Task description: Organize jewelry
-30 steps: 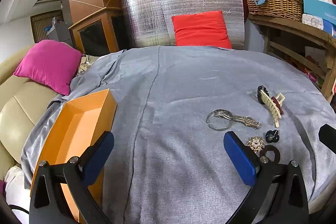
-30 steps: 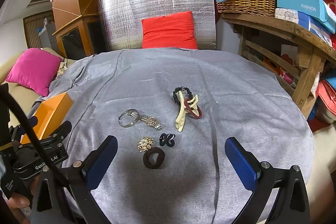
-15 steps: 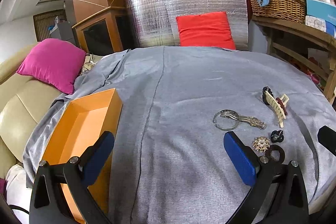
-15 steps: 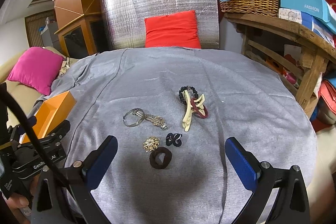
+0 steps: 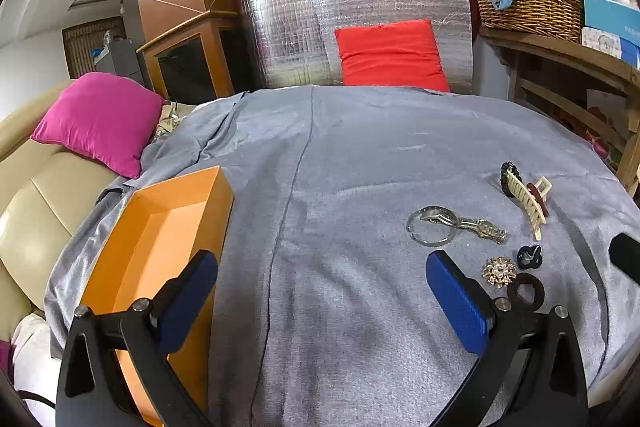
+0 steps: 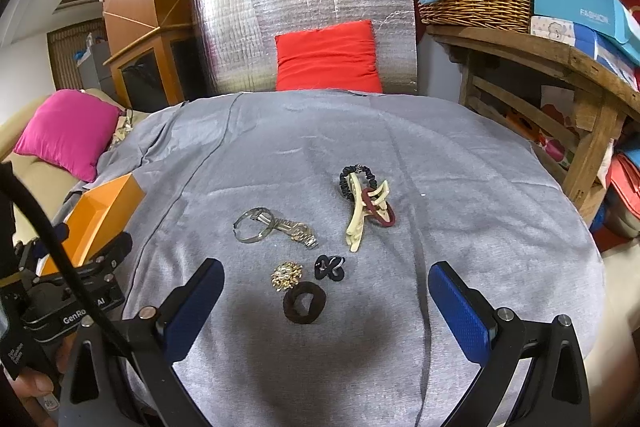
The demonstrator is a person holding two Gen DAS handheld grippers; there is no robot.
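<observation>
Left wrist view:
Left gripper [image 5: 320,291]: spread wide with nothing between the blue pads, hovering over the grey cloth [image 5: 360,155]
Orange box [image 5: 160,239]: open-topped, at the cloth's left edge, just beside the left finger; inside looks bare (only part of it shows)
Jewelry: off to the right of the right finger; watch [image 5: 456,225] nearest the middle, gold brooch [image 5: 499,271] and dark hair tie [image 5: 525,291] close to the finger, cream claw clip [image 5: 528,203] farther back

Right wrist view:
Right gripper [image 6: 326,303]: released, fingers far apart and holding nothing; the dark hair tie [image 6: 305,302] lies on the cloth between them
Cluster: gold brooch [image 6: 286,275] touching the hair tie; small black clip [image 6: 329,267] just beside; watch [image 6: 276,225] behind; cream claw clip [image 6: 366,211] lying over a black scrunchie [image 6: 345,175] and a maroon ring [image 6: 379,215]
Orange box [image 6: 102,215]: at far left, well apart from the cluster
</observation>
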